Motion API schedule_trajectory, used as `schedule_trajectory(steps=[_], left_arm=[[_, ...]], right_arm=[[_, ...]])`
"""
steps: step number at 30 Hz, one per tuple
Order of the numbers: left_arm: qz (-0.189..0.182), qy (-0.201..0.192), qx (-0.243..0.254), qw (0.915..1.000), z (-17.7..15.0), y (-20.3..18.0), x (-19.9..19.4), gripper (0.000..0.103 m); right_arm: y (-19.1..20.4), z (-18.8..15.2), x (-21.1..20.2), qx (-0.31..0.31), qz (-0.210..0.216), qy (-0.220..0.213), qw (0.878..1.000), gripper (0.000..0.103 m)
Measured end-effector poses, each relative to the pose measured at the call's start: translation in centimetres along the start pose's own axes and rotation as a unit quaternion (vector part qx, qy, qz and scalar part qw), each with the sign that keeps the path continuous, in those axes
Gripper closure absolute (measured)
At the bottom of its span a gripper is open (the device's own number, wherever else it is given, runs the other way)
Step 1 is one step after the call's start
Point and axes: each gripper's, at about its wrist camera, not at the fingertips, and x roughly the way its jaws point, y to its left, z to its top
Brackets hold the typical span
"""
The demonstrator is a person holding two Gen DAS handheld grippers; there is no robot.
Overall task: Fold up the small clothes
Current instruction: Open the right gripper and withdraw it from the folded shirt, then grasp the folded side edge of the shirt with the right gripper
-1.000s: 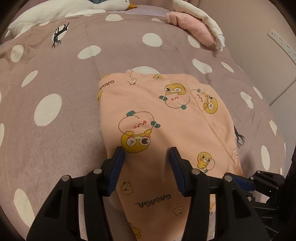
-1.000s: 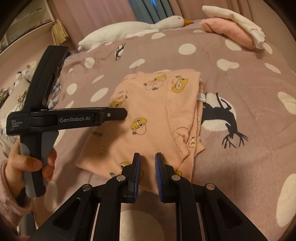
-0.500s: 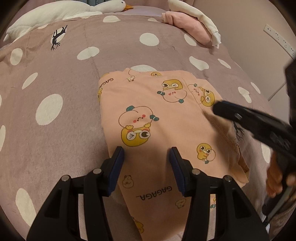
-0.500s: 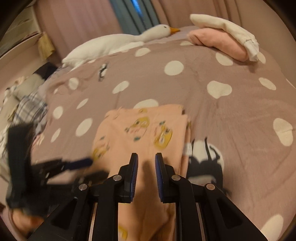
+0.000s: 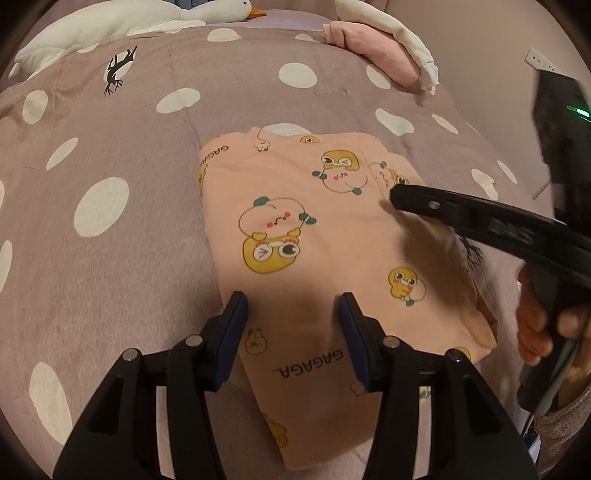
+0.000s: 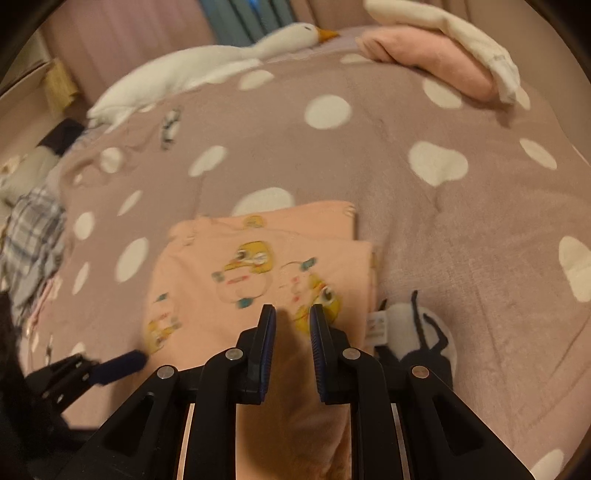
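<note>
Nearest, at 6 o'clock in the left wrist view, the left gripper (image 5: 291,314) stands with its jaws spread wide, hovering over the near end of the garment and holding nothing. The right gripper (image 6: 291,325) shows a narrow gap between its blue pads, nothing between them; in the left wrist view it enters from 3 o'clock as a dark bar (image 5: 397,197) over the cloth, with the person's right hand (image 5: 543,325) on its handle.

The peach garment (image 5: 314,236) lies folded flat at mid-blanket, its long axis running from 6 toward 12 o'clock. It is printed with yellow duck and peach cartoon figures and the word "GAGAGA". A seamed layer overlaps along its 3 o'clock edge, and a white label (image 6: 376,326) pokes out there.

Beneath is a mauve blanket (image 5: 110,258) with white spots and small black deer motifs. Plaid cloth (image 6: 29,236) lies at 9 o'clock in the right wrist view. Farthest, toward 12 o'clock, rest a white plush goose (image 6: 221,59) and, toward 1 o'clock, a pink folded cloth (image 6: 436,55) with a white one (image 6: 476,40) on top. Curtains (image 6: 236,18) hang behind.
</note>
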Motion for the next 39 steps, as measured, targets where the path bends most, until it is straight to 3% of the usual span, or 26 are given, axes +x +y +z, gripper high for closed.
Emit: schedule_trajectory(steps=[4,9,14,16,19,20,24,29,39], left_arm=[[0.002,0.002,0.000,1.0000,-0.6,-0.1,-0.4,0.052],[0.005,0.006,-0.004,1.0000,-1.8,0.0,-0.9,0.048],[-0.032,0.023,-0.043,0.9983,-3.9,1.1,-1.5,0.047],[-0.060,0.027,-0.072,0.9952,-4.3,2.0,-2.0,0.047],[-0.103,0.033,-0.119,0.9870,-4.4,3.3,-2.1,0.045],[-0.124,0.036,-0.139,0.9819,-4.2,3.8,-2.1,0.043],[-0.197,0.046,-0.195,0.9598,-3.8,4.9,-1.2,0.041],[-0.223,0.048,-0.221,0.9481,-2.7,5.5,-0.1,0.040],[-0.236,0.050,-0.223,0.9443,0.0,5.4,1.5,0.038]], right_arm=[[1.1,-1.8,-1.7,-0.041,0.016,-0.009,0.999,0.085],[2.0,-5.1,-2.2,-0.104,-0.031,0.000,0.994,0.085],[1.7,-6.9,-3.8,-0.106,-0.022,0.001,0.994,0.084],[1.2,-7.2,-4.7,-0.090,0.004,0.006,0.996,0.077],[-0.7,-7.3,-5.5,-0.038,0.062,0.006,0.997,0.050],[-1.6,-7.3,-5.7,-0.015,0.076,0.003,0.997,0.048],[-4.6,-6.8,-5.0,0.075,0.112,0.002,0.991,0.048],[-6.4,-6.0,-2.3,0.130,0.142,0.028,0.981,0.048],[-4.7,-2.8,1.8,0.146,0.176,0.047,0.972,0.048]])
